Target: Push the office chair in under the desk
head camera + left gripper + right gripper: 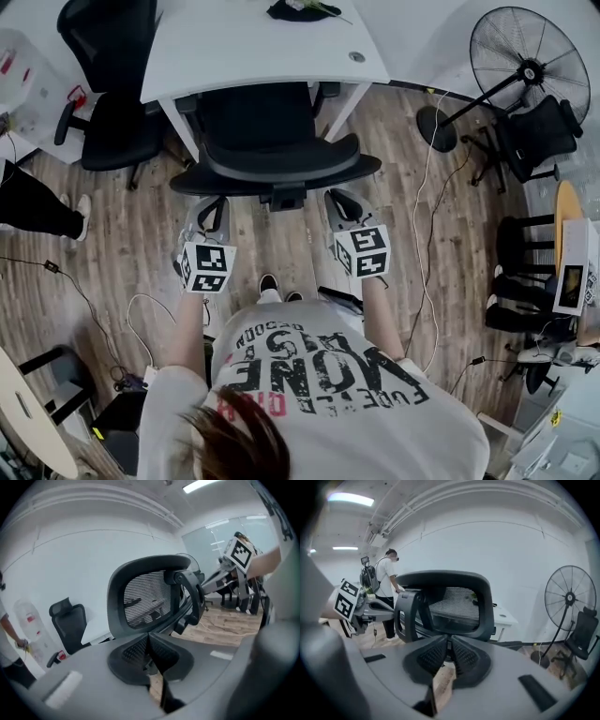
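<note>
A black mesh office chair (272,141) stands with its seat partly under the white desk (262,47), its curved back rim toward me. My left gripper (214,214) and right gripper (342,206) hover just behind that rim, one on each side, a short gap from it. Both are shut with nothing between the pads. In the left gripper view the shut left gripper (149,641) points at the chair's mesh back (145,592). The right gripper view shows the shut right gripper (449,645) facing the same chair back (454,604), with the desk (504,616) behind.
A second black chair (108,103) sits at the desk's left end. A standing fan (525,66) and another dark chair (534,141) are at the right. A white cable (427,234) trails over the wood floor. A person's legs (37,202) stand at the left.
</note>
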Demonstrator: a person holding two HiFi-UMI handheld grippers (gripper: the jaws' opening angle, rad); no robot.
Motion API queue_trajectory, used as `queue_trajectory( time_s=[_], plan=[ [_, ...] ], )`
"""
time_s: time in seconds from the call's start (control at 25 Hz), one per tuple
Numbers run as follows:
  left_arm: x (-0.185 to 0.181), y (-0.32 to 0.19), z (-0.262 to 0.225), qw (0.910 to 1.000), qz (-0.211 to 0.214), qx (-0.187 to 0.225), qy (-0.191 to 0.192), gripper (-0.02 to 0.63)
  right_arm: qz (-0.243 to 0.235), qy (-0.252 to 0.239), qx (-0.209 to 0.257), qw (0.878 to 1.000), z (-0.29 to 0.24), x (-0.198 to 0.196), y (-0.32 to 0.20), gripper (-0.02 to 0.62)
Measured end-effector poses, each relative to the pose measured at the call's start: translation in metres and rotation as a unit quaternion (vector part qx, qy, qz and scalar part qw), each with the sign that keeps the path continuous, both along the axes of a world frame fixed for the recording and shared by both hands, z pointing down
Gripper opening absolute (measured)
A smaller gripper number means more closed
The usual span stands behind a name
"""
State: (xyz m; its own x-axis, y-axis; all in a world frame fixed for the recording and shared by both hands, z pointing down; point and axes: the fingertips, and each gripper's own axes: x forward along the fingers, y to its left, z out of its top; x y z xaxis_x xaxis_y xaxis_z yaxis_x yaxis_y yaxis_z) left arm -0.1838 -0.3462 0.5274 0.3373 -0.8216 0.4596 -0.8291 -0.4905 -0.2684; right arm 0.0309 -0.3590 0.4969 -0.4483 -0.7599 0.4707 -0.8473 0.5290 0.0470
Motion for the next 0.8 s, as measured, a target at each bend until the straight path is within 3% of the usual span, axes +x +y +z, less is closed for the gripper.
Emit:
queue_trajectory(
  time_s=[0.16,0.44,0.6,0.8],
  plan=[
    [-0.001,-0.001,-0.015,0.9960,-0.036,-0.001,0.082,0.012,0.016,-0.033,0.005,0.999,-0.009,-0.001,0.004,0.029],
    [-0.001,0.000,-0.052,0.9815,-0.073,0.031,0.174,0.012,0.038,-0.066,0.016,0.997,-0.022,-0.001,0.009,0.021],
    [0.000,0.003,-0.074,0.9739,-0.081,0.044,0.208,0.012,0.038,-0.087,0.034,0.995,-0.043,-0.002,0.010,0.018],
    [0.001,0.006,-0.104,0.9687,-0.087,0.073,0.221,0.011,0.041,-0.102,0.054,0.992,-0.069,0.003,0.009,0.018]
  ],
)
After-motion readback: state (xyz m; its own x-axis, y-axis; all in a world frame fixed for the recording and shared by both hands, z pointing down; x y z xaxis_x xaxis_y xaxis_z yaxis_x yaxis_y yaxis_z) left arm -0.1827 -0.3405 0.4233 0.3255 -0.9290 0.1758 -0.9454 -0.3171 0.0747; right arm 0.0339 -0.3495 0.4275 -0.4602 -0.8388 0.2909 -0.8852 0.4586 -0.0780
